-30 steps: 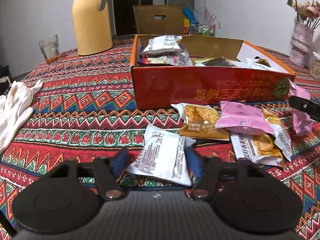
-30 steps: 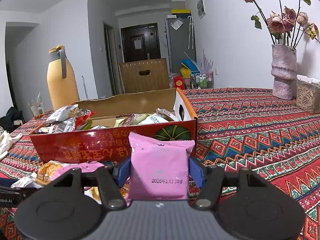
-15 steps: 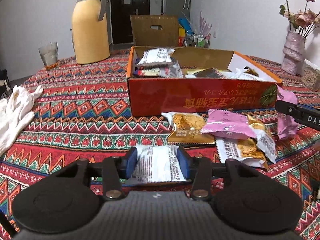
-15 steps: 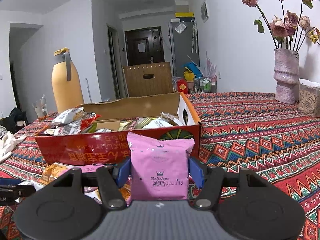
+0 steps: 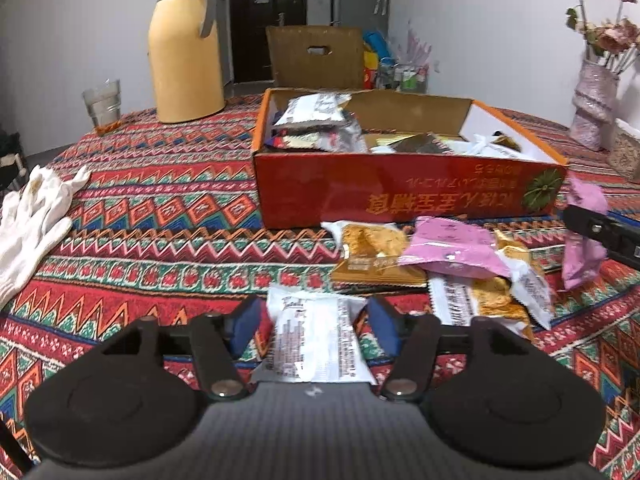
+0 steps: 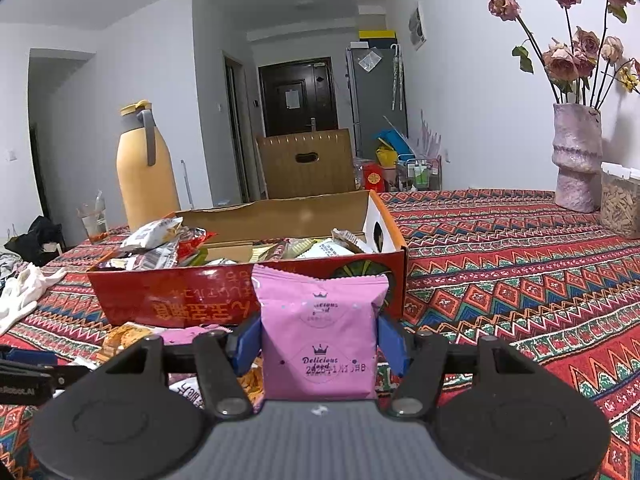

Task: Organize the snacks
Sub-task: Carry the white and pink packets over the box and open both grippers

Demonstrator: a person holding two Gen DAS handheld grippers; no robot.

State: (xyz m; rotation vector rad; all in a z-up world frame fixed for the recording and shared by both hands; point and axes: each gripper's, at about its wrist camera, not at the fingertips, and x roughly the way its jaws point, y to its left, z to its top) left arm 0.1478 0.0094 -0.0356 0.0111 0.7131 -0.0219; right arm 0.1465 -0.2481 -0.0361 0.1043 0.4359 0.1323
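Observation:
The red snack box (image 5: 400, 196) stands open on the patterned tablecloth, with several packets inside. In front of it lie a pink packet (image 5: 452, 250) and orange biscuit packets (image 5: 372, 248). My left gripper (image 5: 314, 320) is low in front of this pile. Its jaws are opening, and a white packet (image 5: 316, 340) lies between them with a thin gap at the left pad. In the right wrist view my right gripper (image 6: 320, 340) is shut on an upright pink packet (image 6: 320, 320), just before the red box (image 6: 180, 300). That gripper's finger (image 5: 604, 232) also shows at the right of the left wrist view.
A yellow thermos jug (image 5: 186, 48) and a glass (image 5: 102, 104) stand at the back left. White gloves (image 5: 36, 216) lie at the left edge. A vase of flowers (image 6: 576, 160) and a clear container (image 6: 620, 204) stand far right. A cardboard box (image 5: 316, 56) stands behind the table.
The left jaws closed onto the white packet and have since widened again, with the packet still between them. The right gripper keeps hold of the pink packet, barely moved.

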